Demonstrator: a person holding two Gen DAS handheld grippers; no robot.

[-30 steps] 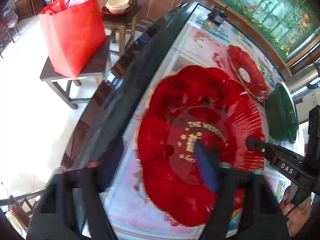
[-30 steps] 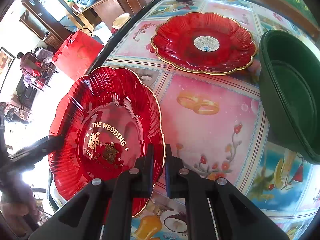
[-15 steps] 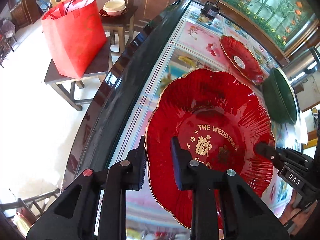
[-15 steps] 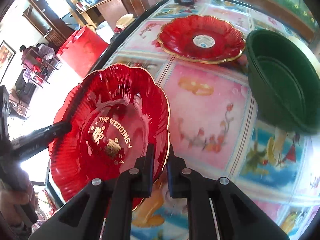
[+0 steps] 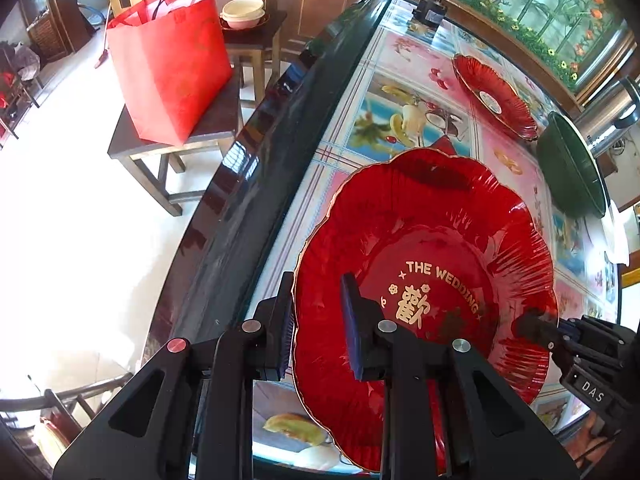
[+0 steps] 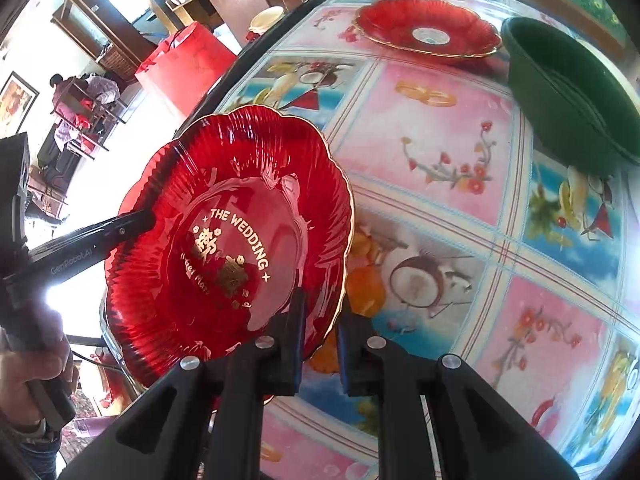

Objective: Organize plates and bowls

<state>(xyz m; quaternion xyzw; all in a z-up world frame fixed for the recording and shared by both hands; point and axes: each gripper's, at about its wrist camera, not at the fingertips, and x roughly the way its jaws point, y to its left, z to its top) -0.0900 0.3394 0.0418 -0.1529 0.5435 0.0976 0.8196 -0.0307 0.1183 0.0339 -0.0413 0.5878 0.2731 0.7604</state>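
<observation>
A red scalloped plate (image 5: 420, 240) with gold "THE WEDDING" lettering hangs tilted over the table's near edge, held from two sides. My left gripper (image 5: 316, 320) is shut on its left rim, one pad outside and one inside the dish. My right gripper (image 6: 320, 336) has the opposite rim of the red plate (image 6: 224, 184) between its pads; its jaws are opening slightly but still touch the rim. A second red plate (image 6: 428, 28) with a white sticker lies at the far end. Beside it stands a dark green bowl (image 6: 568, 92).
The table (image 5: 256, 184) has a glossy black edge and a colourful printed cloth. A red bag (image 5: 172, 60) sits on a low stool to the left, with cream bowls (image 5: 243, 12) on a side table behind. A steel vessel (image 5: 608, 116) stands behind the green bowl.
My left gripper has closed on the plate's rim. Both grippers and the plate have shifted along the table together. The gap between my right gripper's fingers has widened a little.
</observation>
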